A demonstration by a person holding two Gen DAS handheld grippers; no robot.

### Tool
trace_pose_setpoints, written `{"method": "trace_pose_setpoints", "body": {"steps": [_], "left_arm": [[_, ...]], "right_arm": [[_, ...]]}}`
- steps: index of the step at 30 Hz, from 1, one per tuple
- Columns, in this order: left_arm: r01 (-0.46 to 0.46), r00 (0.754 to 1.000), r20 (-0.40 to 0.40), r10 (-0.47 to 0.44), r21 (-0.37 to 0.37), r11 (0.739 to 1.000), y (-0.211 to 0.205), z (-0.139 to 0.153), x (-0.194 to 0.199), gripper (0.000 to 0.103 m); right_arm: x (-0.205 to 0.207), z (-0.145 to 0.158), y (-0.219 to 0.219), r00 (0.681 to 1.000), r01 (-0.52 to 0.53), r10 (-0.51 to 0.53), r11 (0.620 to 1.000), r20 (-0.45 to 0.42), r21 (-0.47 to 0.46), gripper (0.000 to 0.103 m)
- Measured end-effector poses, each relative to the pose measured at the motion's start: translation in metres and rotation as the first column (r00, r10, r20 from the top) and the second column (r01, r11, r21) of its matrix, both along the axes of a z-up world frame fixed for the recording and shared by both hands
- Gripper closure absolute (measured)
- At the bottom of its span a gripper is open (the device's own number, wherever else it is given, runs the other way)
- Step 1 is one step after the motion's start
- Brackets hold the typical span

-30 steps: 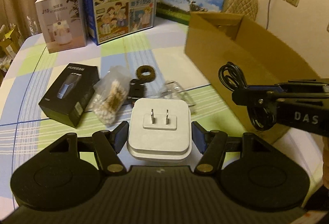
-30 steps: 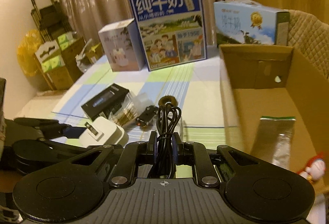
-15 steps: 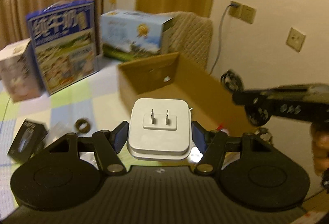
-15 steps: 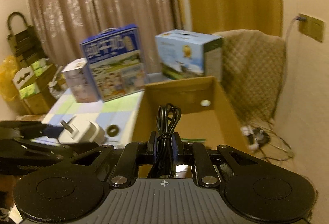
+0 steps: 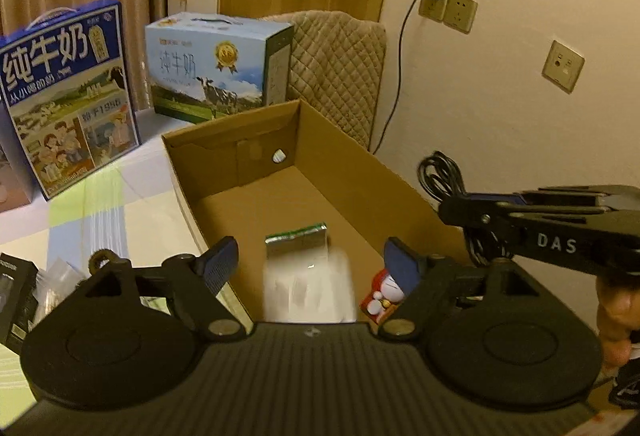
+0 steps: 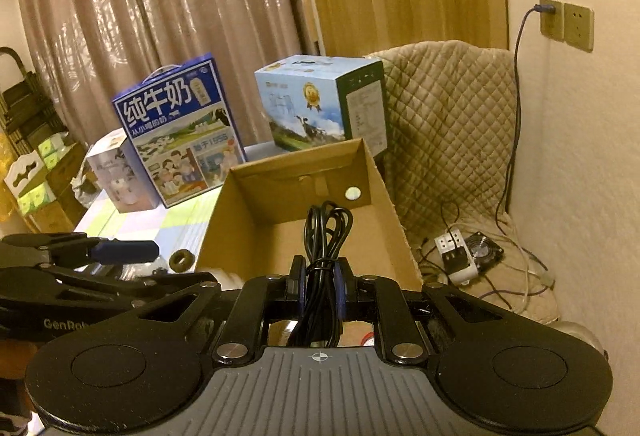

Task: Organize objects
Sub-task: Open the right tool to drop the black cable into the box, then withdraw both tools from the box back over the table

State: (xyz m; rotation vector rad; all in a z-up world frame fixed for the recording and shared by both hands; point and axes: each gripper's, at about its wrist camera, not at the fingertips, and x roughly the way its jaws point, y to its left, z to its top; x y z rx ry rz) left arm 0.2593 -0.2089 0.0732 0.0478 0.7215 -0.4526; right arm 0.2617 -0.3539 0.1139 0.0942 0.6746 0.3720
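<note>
Inside, the cardboard box point(image 5: 352, 171) holds a green-edged foil packet point(image 5: 296, 238) on its floor and a small blue-and-white cat figure point(image 5: 386, 294) by the near wall. Between the left gripper's point(image 5: 310, 262) wide-spread fingers, a blurred white charger point(image 5: 308, 288) sits over the box interior, touching neither finger. Above the box, the right gripper point(image 6: 320, 286) pinches a coiled black cable point(image 6: 326, 232).

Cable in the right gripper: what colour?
Black. The coiled cable shows best in the right wrist view, pinched in the right gripper.
</note>
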Motion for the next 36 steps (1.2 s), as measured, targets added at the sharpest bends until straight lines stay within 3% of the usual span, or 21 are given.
{"method": "trace_pose_setpoints", "body": {"steps": [17, 18, 20, 21, 22, 36], "left_arm": [[-0.070, 0.997, 0.021, 0.070, 0.033, 0.997, 0.046, 0.013, -0.020, 0.027], [-0.075, 0.997, 0.022, 0.074, 0.033, 0.997, 0.049, 0.014, -0.020, 0.027], [-0.085, 0.996, 0.024, 0.084, 0.031, 0.996, 0.055, 0.016, -0.022, 0.027], [-0.089, 0.996, 0.026, 0.088, 0.030, 0.996, 0.059, 0.016, -0.023, 0.027], [-0.093, 0.995, 0.027, 0.092, 0.030, 0.995, 0.062, 0.017, -0.024, 0.027], [-0.193, 0.980, 0.056, 0.190, 0.045, 0.980, 0.129, 0.043, -0.062, 0.023]], "right_arm": [[0.006, -0.002, 0.014, 0.999, -0.030, 0.030, 0.999, -0.012, 0.025, 0.092], [0.009, -0.003, 0.014, 1.000, -0.027, 0.027, 0.999, -0.014, 0.039, 0.089], [0.010, -0.002, 0.011, 1.000, 0.004, -0.004, 0.998, -0.008, 0.056, 0.071], [0.010, -0.001, 0.010, 1.000, 0.015, -0.014, 0.998, -0.002, 0.068, 0.056], [0.009, 0.001, 0.008, 1.000, 0.016, -0.016, 0.996, 0.003, 0.085, 0.053], [-0.036, 0.053, 0.038, 0.995, -0.062, 0.056, 0.996, 0.085, 0.063, 0.053]]}}
